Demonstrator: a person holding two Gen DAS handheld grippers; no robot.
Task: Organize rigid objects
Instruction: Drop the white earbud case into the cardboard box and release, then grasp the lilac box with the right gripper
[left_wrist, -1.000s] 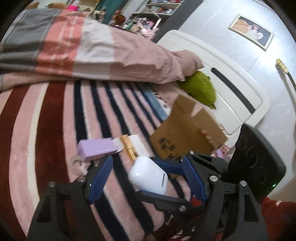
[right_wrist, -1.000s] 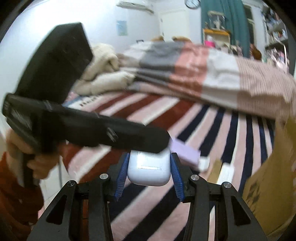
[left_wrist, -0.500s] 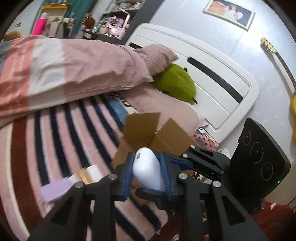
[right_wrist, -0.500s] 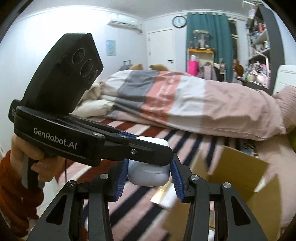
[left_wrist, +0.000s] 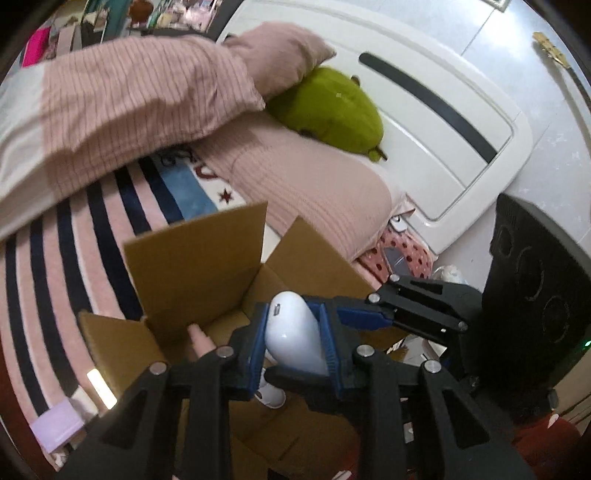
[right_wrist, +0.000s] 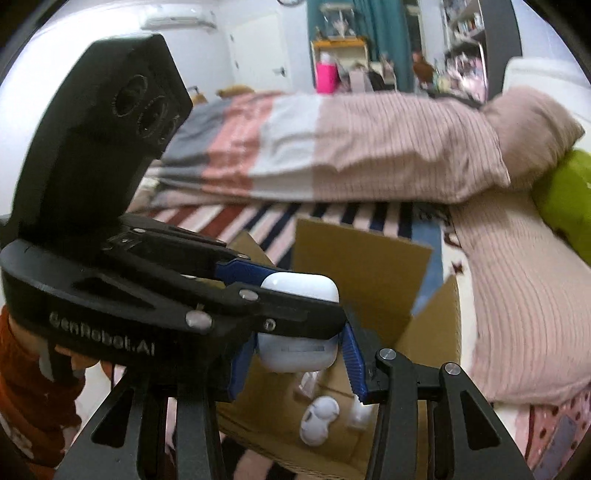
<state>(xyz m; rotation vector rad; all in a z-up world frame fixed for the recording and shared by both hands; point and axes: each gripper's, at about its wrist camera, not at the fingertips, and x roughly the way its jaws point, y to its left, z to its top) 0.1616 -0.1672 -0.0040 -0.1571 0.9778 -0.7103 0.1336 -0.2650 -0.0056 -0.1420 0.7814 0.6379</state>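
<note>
A white earbud case (left_wrist: 291, 334) is clamped between the blue pads of my left gripper (left_wrist: 293, 339), held above the open cardboard box (left_wrist: 199, 258). In the right wrist view the same case (right_wrist: 299, 321) sits between the pads of my right gripper (right_wrist: 297, 354), whose right pad stands slightly off it; the left gripper's black body (right_wrist: 147, 295) crosses in front. The box (right_wrist: 362, 266) holds small white items (right_wrist: 319, 417) and a pink item (left_wrist: 201, 341).
The box sits on a striped bedspread (left_wrist: 74, 240). A lilac box (left_wrist: 55, 428) and a pale small box (left_wrist: 101, 387) lie at its left. A pink pillow (left_wrist: 314, 192), green plush (left_wrist: 332, 110), folded duvet (right_wrist: 332, 147) and white headboard (left_wrist: 443, 122) lie beyond.
Both grippers carried the white case from the bedspread up and over to above the open box. The left gripper closed on it; the right gripper's pads have parted slightly.
</note>
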